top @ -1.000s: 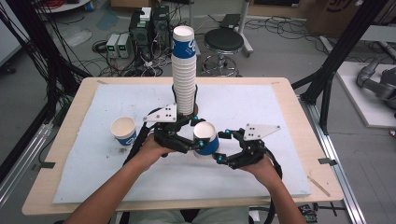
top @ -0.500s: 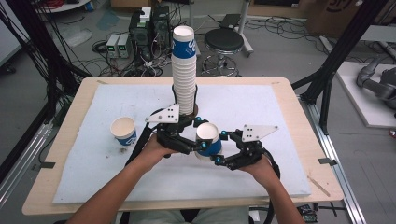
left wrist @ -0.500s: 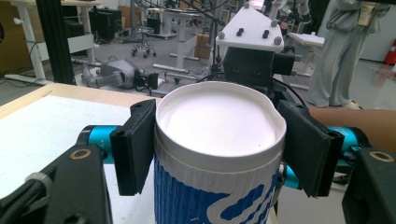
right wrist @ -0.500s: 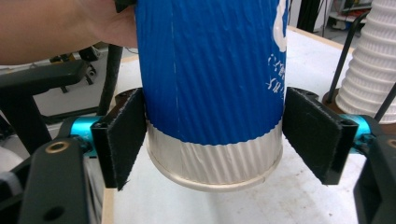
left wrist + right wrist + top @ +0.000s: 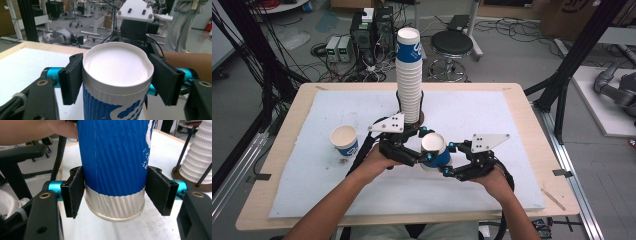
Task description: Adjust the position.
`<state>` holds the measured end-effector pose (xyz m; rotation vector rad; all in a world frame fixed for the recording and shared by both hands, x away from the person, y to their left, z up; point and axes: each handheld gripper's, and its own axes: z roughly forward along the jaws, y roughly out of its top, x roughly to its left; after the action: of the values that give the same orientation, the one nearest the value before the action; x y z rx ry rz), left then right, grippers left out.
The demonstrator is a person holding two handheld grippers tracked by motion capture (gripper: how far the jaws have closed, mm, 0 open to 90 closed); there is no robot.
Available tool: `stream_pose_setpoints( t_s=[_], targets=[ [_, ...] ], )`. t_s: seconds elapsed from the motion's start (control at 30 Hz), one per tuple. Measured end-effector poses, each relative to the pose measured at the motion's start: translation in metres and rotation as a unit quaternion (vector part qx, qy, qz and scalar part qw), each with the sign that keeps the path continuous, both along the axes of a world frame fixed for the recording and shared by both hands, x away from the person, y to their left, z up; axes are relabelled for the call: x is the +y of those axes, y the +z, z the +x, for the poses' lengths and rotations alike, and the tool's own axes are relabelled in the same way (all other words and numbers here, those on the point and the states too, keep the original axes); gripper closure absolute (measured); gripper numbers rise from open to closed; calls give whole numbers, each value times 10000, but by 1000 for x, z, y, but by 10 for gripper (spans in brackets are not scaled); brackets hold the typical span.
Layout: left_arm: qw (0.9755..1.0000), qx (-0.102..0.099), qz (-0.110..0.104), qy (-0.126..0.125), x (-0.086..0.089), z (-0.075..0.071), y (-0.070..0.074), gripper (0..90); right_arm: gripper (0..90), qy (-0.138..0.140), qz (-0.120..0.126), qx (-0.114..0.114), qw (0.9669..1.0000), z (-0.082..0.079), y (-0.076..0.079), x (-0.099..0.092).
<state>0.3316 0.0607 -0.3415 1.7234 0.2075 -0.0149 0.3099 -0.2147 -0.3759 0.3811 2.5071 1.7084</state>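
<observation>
A blue-and-white paper cup (image 5: 435, 150) is held upright above the white mat (image 5: 492, 115), between both grippers. My right gripper (image 5: 447, 159) has just been closing. It is now shut on the cup (image 5: 115, 157) near its base, with a pad (image 5: 75, 192) pressed on each side. My left gripper (image 5: 426, 149) has just been opening. Its pads (image 5: 71, 80) stand right beside the cup's rim (image 5: 117, 72), hardly apart from it. The cup is empty inside.
A tall stack of paper cups (image 5: 408, 80) stands in a rod holder just behind the grippers, and appears at the right in the right gripper view (image 5: 197, 162). Another single cup (image 5: 345, 140) stands on the mat's left. The wooden table edge (image 5: 282, 200) frames the mat.
The right gripper's jaws have closed in on the cup. Both hands and the cup have stayed where they were.
</observation>
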Motion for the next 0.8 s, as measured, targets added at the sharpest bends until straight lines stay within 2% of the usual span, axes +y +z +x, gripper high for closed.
stream_pose_setpoints(
  t_s=[0.07, 0.1, 0.4, 0.7, 0.8],
  targets=[
    [9999, 145, 60, 34, 0, 1, -1, 164, 347, -17, -73, 12, 10000, 0, 1, 0],
    [9998, 171, 75, 73, 1, 2, -1, 151, 347, -11, -98, -5, 10000, 1, 2, -1],
    [9996, 224, 156, 58, 13, 4, 2, 151, 347, -54, -365, -124, 9992, 2, 16, -7],
    [9994, 164, 280, 85, 26, 5, 10, 151, 347, -83, -908, -250, 9955, 7, 29, -6],
    [9991, 151, 391, 60, 27, 6, 14, 151, 348, -47, -1159, -290, 9928, 8, 34, -2]
  ],
)
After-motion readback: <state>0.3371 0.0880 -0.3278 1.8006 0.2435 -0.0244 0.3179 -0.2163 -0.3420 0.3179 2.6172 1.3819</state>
